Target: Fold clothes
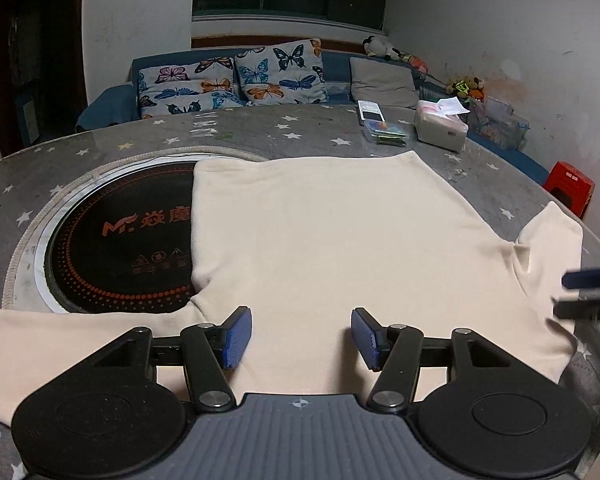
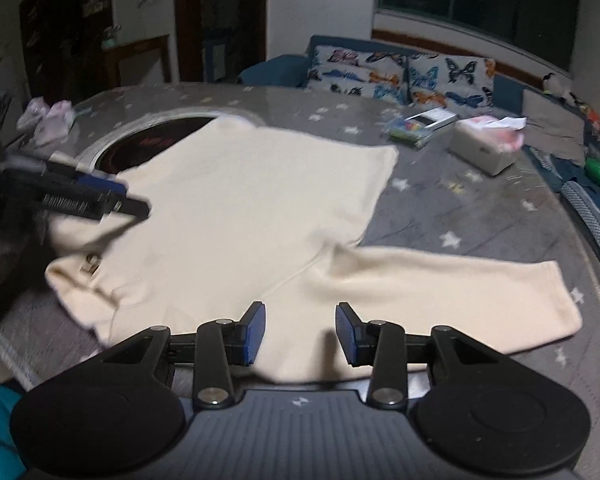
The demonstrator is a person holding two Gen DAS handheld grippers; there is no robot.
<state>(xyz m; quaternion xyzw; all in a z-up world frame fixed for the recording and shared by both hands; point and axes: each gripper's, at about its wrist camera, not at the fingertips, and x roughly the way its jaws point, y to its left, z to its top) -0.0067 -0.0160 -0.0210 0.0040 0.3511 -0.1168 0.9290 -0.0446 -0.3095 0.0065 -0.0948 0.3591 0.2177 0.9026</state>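
One round table (image 1: 320,136) under a grey star-print cover is carrying everything here, and a black cooktop (image 1: 120,240) is sitting sunk into its middle. A cream long-sleeved top (image 1: 340,240) is lying spread flat across the near half of the table, its far corner overlapping the cooktop, one sleeve (image 2: 460,296) stretching out toward the table's edge and the collar end (image 2: 84,276) pointing the other way. It is looking soft, light and limp, so it will likely be draping and sliding easily on the smooth cover; pinching a hem, cuff or shoulder seam should be giving the surest hold. Beyond it a tissue box (image 1: 440,128) and a small clear box (image 1: 384,132) are resting well apart from the cloth. The left gripper (image 1: 301,338) is hovering over the body with jaws standing fairly wide and nothing between them. The right gripper (image 2: 301,334) is hanging near the armpit seam, jaws parted more narrowly, also gripping nothing.
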